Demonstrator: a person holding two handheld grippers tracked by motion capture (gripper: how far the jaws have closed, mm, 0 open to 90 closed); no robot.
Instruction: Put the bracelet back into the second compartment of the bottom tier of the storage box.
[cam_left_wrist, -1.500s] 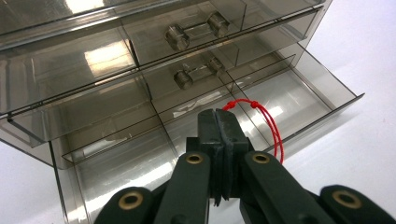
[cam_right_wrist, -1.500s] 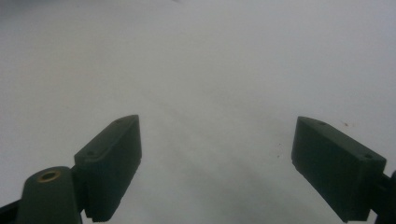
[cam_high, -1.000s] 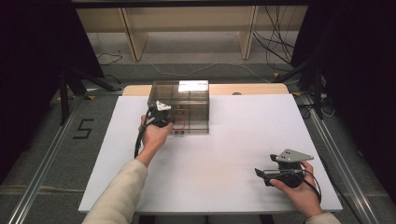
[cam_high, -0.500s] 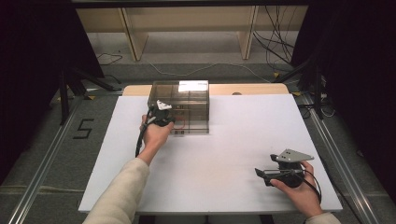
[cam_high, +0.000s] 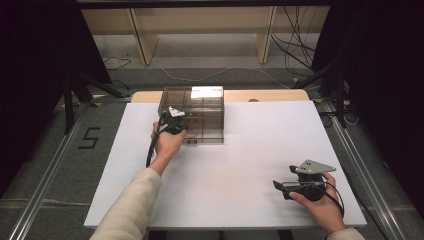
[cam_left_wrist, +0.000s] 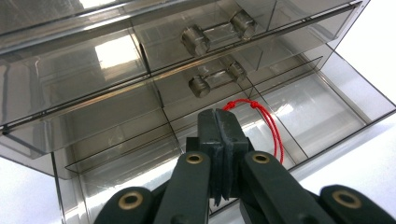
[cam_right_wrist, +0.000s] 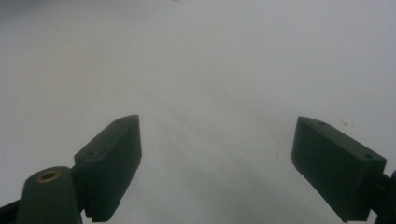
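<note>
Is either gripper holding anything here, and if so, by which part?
The left gripper is shut at the red string on the drawer unit's bottom drawer; whether it pinches the loop cannot be told. The right gripper is open, holding nothing.

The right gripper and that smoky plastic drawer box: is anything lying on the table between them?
No. In the high view, only bare white tabletop lies between the right gripper and the drawer box.

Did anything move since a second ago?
Nothing visibly moved. The left gripper stays shut at the drawer box, by the red string; whether it pinches the string is unclear. The right gripper stays open over the table.
</note>
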